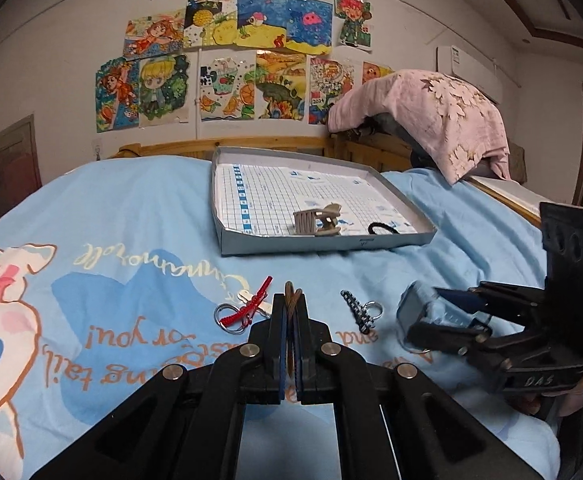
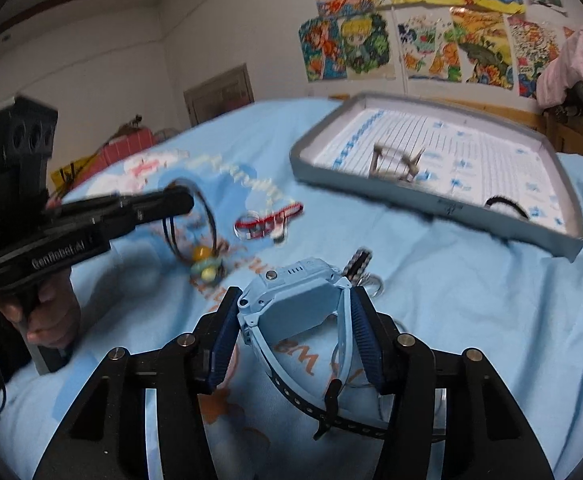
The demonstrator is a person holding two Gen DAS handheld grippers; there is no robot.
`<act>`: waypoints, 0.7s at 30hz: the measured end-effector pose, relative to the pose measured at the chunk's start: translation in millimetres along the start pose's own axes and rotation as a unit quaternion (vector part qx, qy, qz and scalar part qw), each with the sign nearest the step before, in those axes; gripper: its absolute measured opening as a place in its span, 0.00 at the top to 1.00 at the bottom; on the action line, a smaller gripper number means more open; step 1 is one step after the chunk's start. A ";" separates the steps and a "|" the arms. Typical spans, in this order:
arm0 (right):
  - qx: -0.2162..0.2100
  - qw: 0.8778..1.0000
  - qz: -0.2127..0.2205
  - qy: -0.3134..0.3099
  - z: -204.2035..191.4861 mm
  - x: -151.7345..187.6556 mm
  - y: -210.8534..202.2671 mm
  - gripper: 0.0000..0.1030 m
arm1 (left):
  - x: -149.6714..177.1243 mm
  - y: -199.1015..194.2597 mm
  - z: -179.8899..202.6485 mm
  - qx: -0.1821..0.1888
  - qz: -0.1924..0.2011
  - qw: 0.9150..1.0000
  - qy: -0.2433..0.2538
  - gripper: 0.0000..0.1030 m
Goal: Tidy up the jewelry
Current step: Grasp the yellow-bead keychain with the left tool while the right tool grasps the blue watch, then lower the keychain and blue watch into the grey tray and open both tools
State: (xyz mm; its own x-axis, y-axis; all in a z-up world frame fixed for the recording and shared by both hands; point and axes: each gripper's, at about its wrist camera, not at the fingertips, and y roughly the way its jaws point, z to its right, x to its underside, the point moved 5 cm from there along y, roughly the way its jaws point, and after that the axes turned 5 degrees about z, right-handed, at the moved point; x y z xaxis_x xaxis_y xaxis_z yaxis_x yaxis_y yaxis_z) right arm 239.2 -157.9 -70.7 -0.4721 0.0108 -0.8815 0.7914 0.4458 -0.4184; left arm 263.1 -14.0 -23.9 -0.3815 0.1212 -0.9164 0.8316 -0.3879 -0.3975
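Both loaded: left gripper (image 1: 290,300) pinching brown cord necklace (image 2: 205,236), right gripper (image 2: 295,316) clamping blue watch (image 2: 291,300), nearer, just short of tray (image 2: 431,196) ahead.

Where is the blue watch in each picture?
Left wrist view: the blue watch is at the right, lower middle, in the right hand-held gripper.
Right wrist view: the watch is at the bottom centre, between that gripper's fingers.
Shared landmark: the grey tray on the blue bedsheet, beyond the watch.
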 end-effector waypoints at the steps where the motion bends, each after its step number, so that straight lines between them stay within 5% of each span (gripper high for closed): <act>1: 0.000 1.000 0.007 0.003 1.0 -2.6 -3.6 0.53 | -2.0 -0.8 1.5 0.002 0.001 1.000 -0.002 0.97; 13: -0.001 0.992 0.108 0.059 48.5 -59.7 -44.7 0.53 | -72.5 6.5 33.5 0.020 0.021 1.000 -0.006 0.97; 21: 0.090 0.989 0.113 0.038 125.7 -97.3 -16.3 0.53 | -103.8 70.1 47.4 0.020 0.014 0.999 -0.046 0.97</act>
State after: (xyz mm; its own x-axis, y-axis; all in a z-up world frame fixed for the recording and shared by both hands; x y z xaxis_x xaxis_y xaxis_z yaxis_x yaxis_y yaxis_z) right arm 321.0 -278.7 -5.7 -0.2977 0.1616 -0.9409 0.9329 0.2586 -0.2507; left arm 341.9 -97.1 45.6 -0.3952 0.0258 -0.9182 0.8261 -0.4272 -0.3675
